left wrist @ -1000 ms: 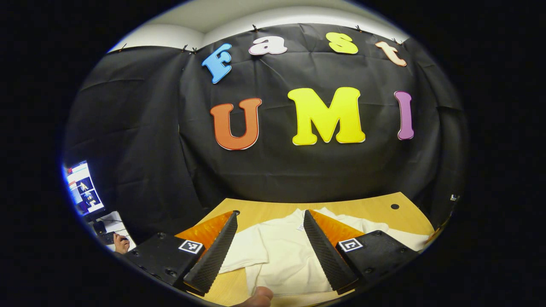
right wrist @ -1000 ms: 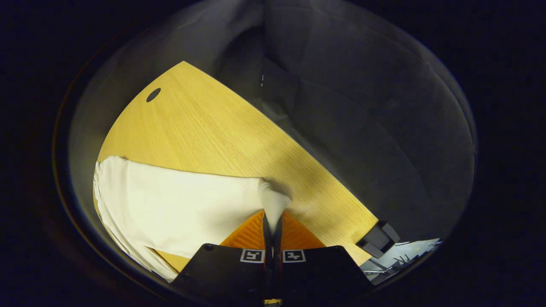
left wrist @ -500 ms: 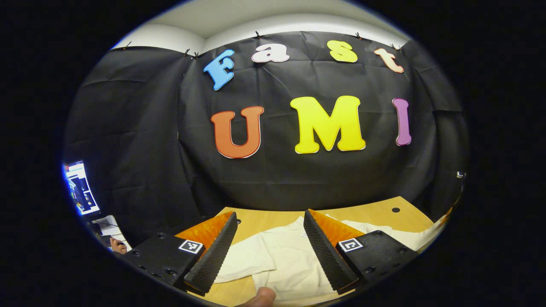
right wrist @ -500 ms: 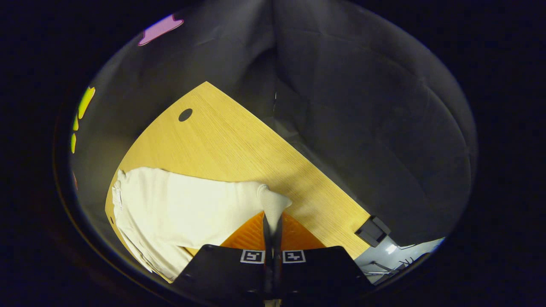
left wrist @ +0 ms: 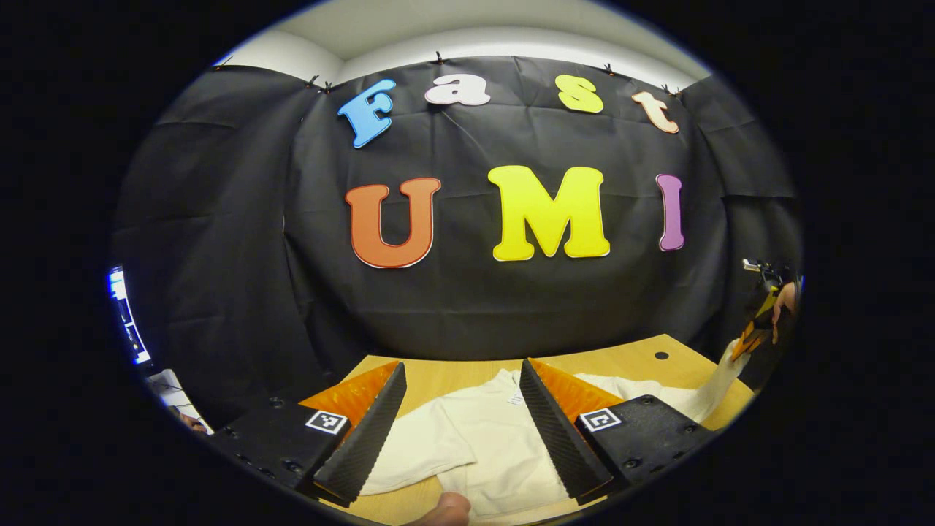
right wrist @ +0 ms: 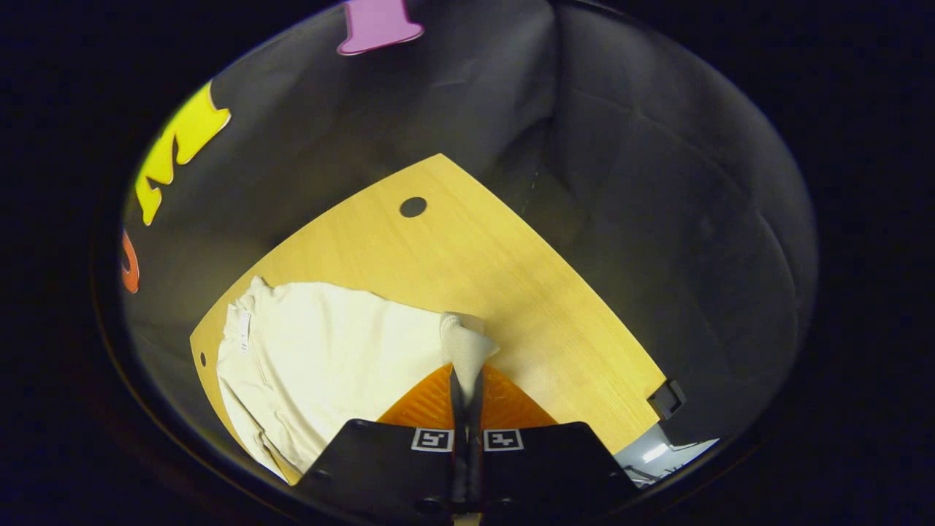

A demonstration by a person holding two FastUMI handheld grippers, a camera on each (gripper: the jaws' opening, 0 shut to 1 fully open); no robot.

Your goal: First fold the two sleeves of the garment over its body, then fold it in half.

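Note:
A cream-white garment (left wrist: 482, 438) lies on the wooden table (left wrist: 621, 358). In the left gripper view my left gripper (left wrist: 462, 424) hangs open above it, nothing between its fingers; one sleeve (left wrist: 420, 442) lies folded over the body. At the far right of that view the right gripper (left wrist: 752, 337) holds the other sleeve (left wrist: 712, 387) lifted off the table. In the right gripper view my right gripper (right wrist: 466, 380) is shut on that sleeve's cuff (right wrist: 464, 343), and the garment (right wrist: 329, 358) spreads out to the left below it.
The table (right wrist: 482, 248) has a round cable hole (right wrist: 413, 207) near its far edge and a dark clamp (right wrist: 666, 398) at its right corner. The black cloth wall stands close behind. A screen (left wrist: 123, 314) glows at the far left.
My right gripper has risen and swung left with the sleeve cuff, so more of the garment and the wall shows. The left gripper has stayed open, drifting slightly.

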